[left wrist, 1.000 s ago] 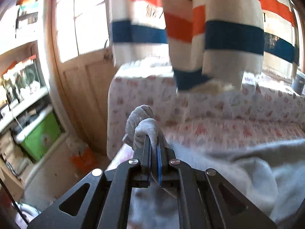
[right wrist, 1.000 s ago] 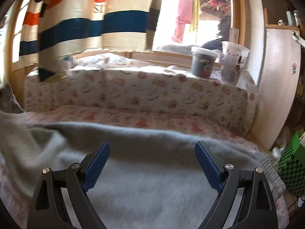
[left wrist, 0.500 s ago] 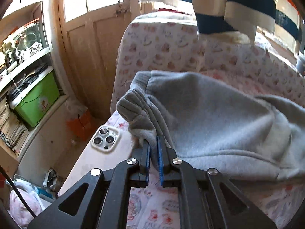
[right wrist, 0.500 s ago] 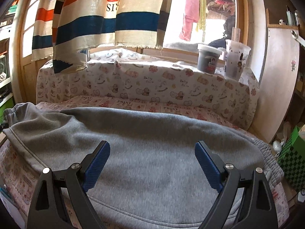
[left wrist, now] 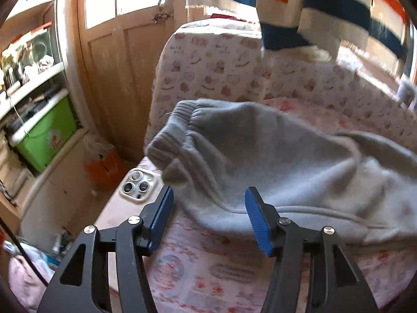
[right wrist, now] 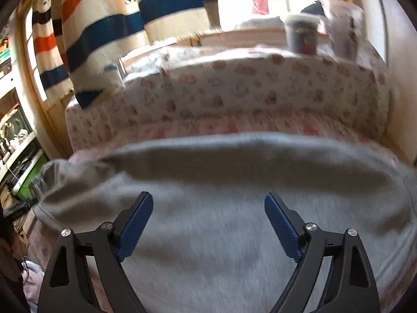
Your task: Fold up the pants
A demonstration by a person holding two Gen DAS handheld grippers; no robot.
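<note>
Pants point(left wrist: 273, 161) lay spread across the seat of a bench point(left wrist: 208, 268) covered in pink-printed cloth, cuffs point(left wrist: 172, 140) at the bench's left end, rest running off to the right. Grey fleece, thick and soft-looking, matte; cuffs ribbed knit, bunched and rounded. One seam ran along the near edge. Fabric humped in broad folds, not flat.

L gripper point(left wrist: 208, 219): jaws apart, nothing between them, hovering just short of the near edge by the cuffs. Blue ribbed pads point(left wrist: 256, 221), black frame. R gripper point(right wrist: 208, 229): jaws apart too, empty, held over the wide grey mid-section point(right wrist: 221, 234); that view was motion-blurred, so contact w/ cloth couldn't be judged.

Step, as judged: between grasps. Garment laid out lengthwise, no tidy fold visible. Est. early to mid task.

Next move prob. calls for: pinch cuff end w/ L, take a matching hold w/ R, carry cuffs over toward the far right end to halve the length. Thick fleece should hold a pinch OK but will drag and bunch; smooth first.

Watch: phone point(left wrist: 138, 186), white case, triple lens, lying face-down on the bench corner, just beside the cuffs and L jaw. Easy to knock off.

Surroundings: striped cloth point(left wrist: 312, 7) (orange/blue/cream) hanging above the backrest; green bin point(left wrist: 44, 138) on the shelf at left; two cups point(right wrist: 302, 34) on the sill.
</note>
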